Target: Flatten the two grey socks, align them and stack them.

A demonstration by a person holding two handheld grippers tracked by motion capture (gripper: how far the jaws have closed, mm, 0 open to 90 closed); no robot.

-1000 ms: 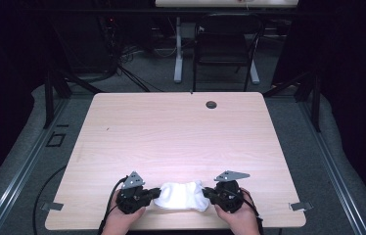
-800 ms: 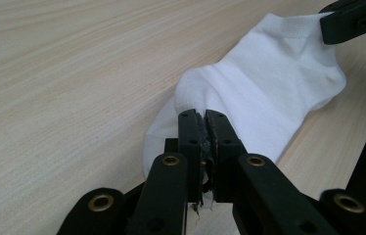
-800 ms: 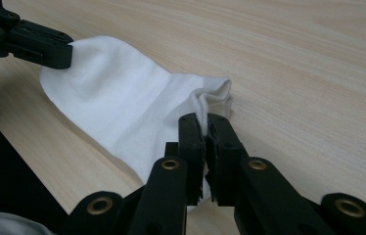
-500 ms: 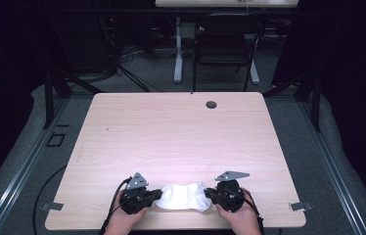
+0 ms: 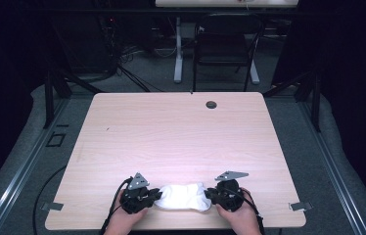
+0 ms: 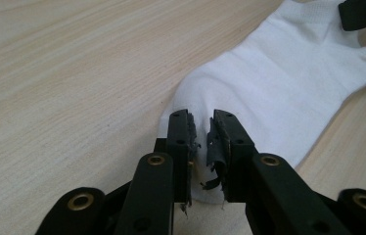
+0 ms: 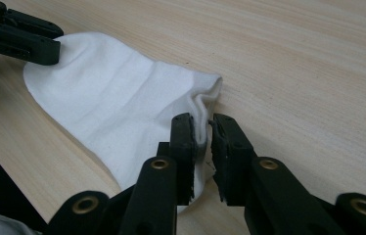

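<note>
A white ankle sock lies flat near the front edge of the wooden table, stretched between my two grippers. My left gripper is at its toe end. In the left gripper view the jaws have just been opening and stand slightly apart, with the sock between them and not pinched. My right gripper is at the cuff end. Its jaws have also just been opening, and a fold of the sock's cuff stands loose in the gap.
The sock lies close to the table's front edge, with bare wood beyond it. A black grommet sits near the far edge. A dark chair and desk legs stand on the floor behind the table. Metal rails run along both sides.
The sock looks slightly flatter on the table than a second ago. Both hands stay where they were at its two ends.
</note>
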